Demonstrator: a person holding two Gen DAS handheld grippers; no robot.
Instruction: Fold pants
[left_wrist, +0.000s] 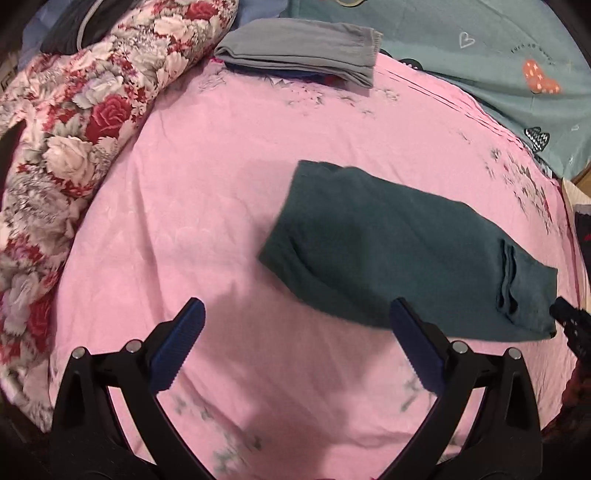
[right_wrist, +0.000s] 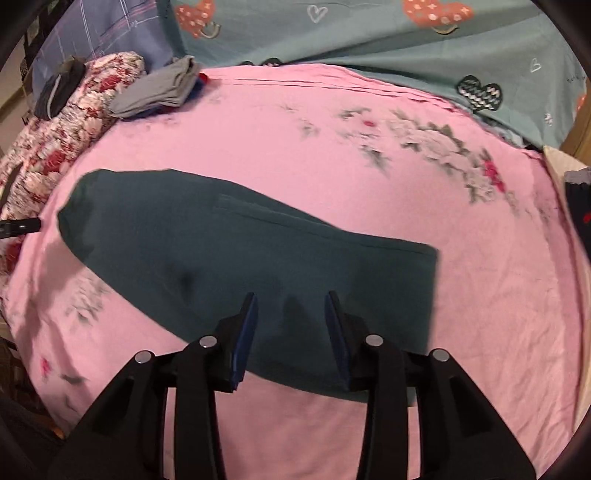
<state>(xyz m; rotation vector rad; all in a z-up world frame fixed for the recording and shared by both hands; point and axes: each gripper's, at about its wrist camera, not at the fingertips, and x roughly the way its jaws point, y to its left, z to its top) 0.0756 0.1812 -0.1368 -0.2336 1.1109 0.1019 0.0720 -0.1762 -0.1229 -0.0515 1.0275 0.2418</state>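
Observation:
Dark teal pants (left_wrist: 399, 251) lie folded into a long flat strip on the pink bedsheet (left_wrist: 221, 184). In the right wrist view the pants (right_wrist: 229, 251) stretch from the left to the lower middle. My left gripper (left_wrist: 295, 314) is wide open and empty, above the sheet just left of the pants' near edge. My right gripper (right_wrist: 290, 299) is open and empty, its fingers over the near right end of the pants. Its tip shows at the right edge of the left wrist view (left_wrist: 570, 321).
A folded grey garment (left_wrist: 303, 51) lies on other folded clothes at the far side of the bed. A floral quilt (left_wrist: 74, 122) is bunched along the left. A teal heart-print cover (left_wrist: 498, 55) lies at the far right.

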